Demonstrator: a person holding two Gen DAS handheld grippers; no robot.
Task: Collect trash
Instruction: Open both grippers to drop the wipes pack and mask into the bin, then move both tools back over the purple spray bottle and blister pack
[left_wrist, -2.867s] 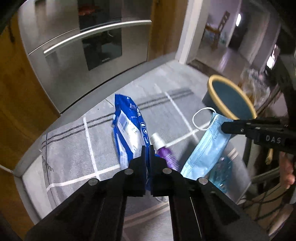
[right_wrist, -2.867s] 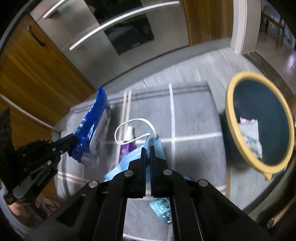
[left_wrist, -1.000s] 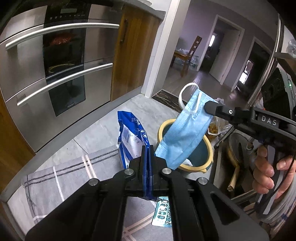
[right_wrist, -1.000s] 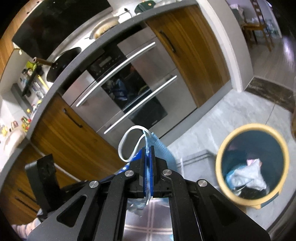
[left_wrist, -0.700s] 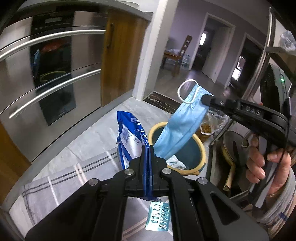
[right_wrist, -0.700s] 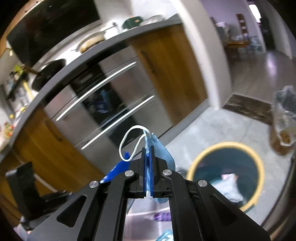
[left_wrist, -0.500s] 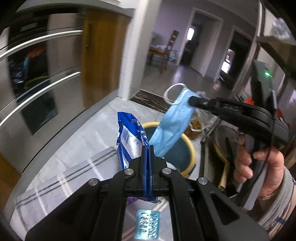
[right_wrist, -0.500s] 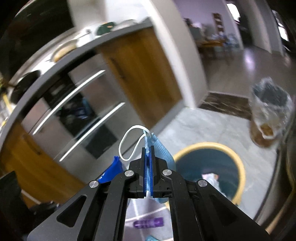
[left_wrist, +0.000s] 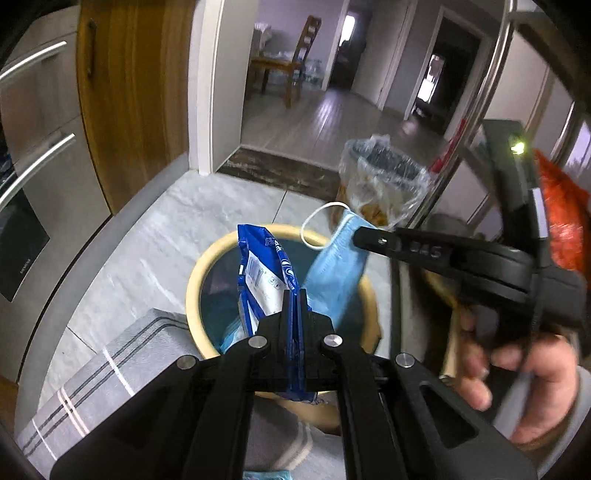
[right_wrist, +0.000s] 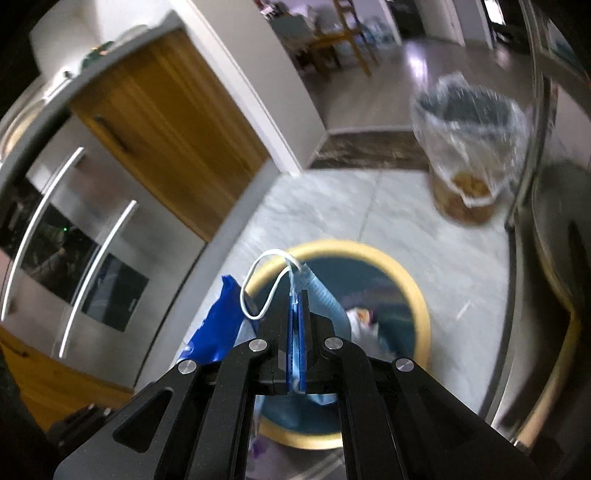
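Yellow-rimmed bin (left_wrist: 192, 291) holds what looks like crumpled paper; left gripper (left_wrist: 293, 306) pinches a blue packet (left_wrist: 264, 269), right gripper (right_wrist: 298, 306) a face mask (left_wrist: 336, 266).

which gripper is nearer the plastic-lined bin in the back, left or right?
Right, as far as the views show. The right gripper, shut on the face mask, reaches further toward the lined bin. The left gripper, shut on the blue packet, sits further back over the yellow-rimmed bin.
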